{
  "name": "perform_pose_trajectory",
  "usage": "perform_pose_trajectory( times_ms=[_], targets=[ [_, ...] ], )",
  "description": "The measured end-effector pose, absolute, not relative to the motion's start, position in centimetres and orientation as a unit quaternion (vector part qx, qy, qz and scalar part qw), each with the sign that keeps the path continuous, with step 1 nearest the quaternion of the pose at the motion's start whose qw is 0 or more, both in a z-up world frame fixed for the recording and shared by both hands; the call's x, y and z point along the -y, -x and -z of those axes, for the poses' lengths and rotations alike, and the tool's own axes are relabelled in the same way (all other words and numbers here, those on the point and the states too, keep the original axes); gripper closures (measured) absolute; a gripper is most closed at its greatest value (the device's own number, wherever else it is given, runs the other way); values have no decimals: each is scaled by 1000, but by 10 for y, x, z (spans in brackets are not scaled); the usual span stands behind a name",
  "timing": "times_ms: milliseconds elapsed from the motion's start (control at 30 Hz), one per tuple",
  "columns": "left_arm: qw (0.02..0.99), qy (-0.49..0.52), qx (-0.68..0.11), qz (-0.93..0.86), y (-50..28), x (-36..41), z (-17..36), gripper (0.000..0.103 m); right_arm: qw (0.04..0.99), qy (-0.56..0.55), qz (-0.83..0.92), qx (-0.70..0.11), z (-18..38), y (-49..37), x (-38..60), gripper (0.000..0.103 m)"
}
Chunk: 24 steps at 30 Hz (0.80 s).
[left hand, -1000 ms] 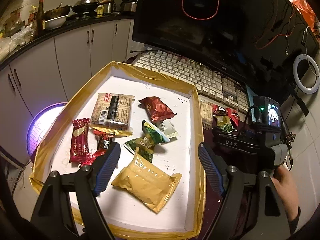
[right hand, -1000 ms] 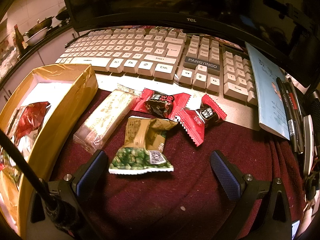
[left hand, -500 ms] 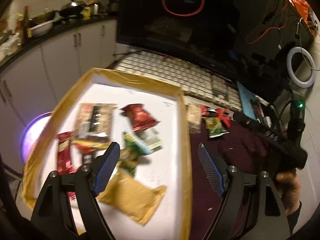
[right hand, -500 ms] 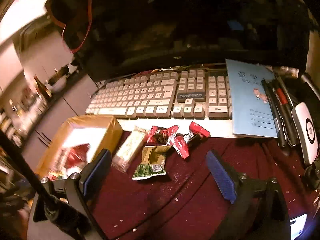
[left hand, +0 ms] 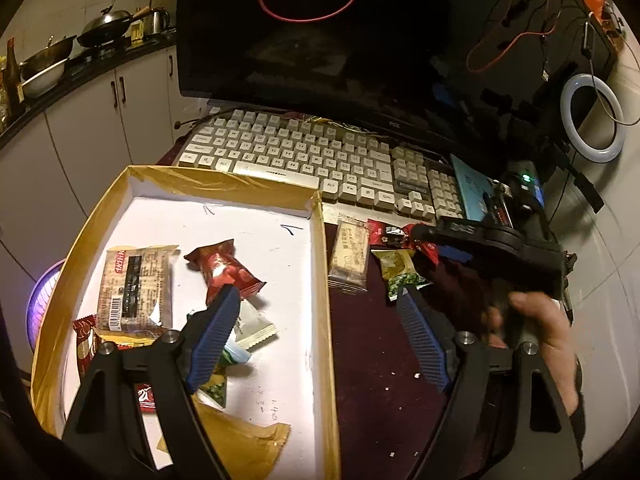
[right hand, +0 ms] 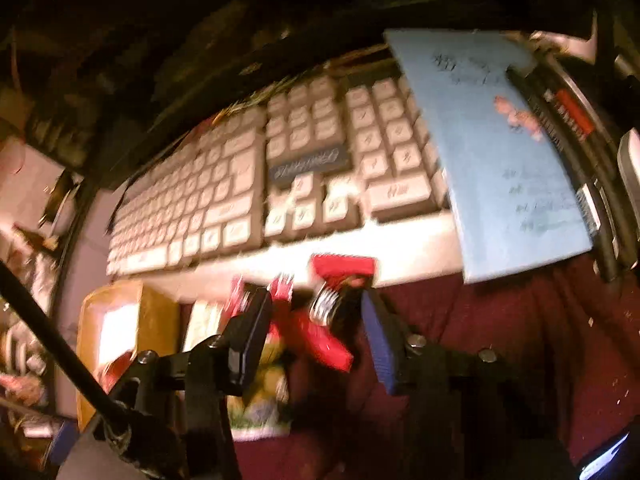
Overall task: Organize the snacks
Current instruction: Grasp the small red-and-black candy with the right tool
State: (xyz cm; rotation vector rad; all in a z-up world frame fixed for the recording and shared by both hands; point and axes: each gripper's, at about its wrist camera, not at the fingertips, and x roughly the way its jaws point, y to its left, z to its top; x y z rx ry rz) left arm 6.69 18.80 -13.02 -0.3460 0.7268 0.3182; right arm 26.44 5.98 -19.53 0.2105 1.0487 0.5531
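A yellow-rimmed white tray (left hand: pixel 224 181) holds several snack packs, among them a brown biscuit pack (left hand: pixel 136 284) and a red pack (left hand: pixel 224 268). My left gripper (left hand: pixel 316 296) hovers open over the tray's right wall with nothing between its fingers. On the maroon cloth to the right of the tray lie a beige bar (left hand: pixel 350 256), a green pea packet (left hand: pixel 400 272) and red candies (left hand: pixel 388 234). My right gripper (right hand: pixel 316 312) is low over them. Its jaws are closing with one red candy (right hand: pixel 340 304) between them. The view is blurred, and no firm press shows.
A white keyboard (left hand: pixel 304 156) and a dark monitor (left hand: pixel 320 40) stand behind the snacks. A blue notebook (right hand: pixel 500 152) and pens (right hand: pixel 580 140) lie to the right. A hand (left hand: pixel 536 320) holds the right gripper's handle. Kitchen cabinets (left hand: pixel 80 120) run along the left.
My right gripper has rolled, dropped toward the red candies and narrowed its jaws around one. The left gripper has drifted right, from over the tray's middle to over its right wall.
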Motion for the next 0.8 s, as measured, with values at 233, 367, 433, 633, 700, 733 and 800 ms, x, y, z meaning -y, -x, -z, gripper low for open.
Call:
perform_pose_trajectory(
  times_ms=[233,367,433,633,700,733,800],
  targets=[
    [910,150,-356,-149,-70,-173,128,22,829,-105,-261,-484,199,-251,-47,84],
    [908,136,-369,-143,-80,-160,129,22,826,-132,-285,-468,199,-230,-13,86],
    [907,128,-377,-135,-87,-152,130,22,824,-147,-302,-456,199,-228,4,86],
    [891,119,-424,-109,-133,-134,145,22,832,-176,-325,-413,198,-231,22,86],
    [884,113,-441,-106,-153,-127,152,22,830,-203,-321,-408,197,-234,31,86],
    [881,113,-447,-103,-161,-126,154,23,831,-212,-316,-406,198,-237,37,86],
    [876,113,-459,-101,-177,-124,161,24,831,-228,-305,-404,199,-237,42,86]
  ],
)
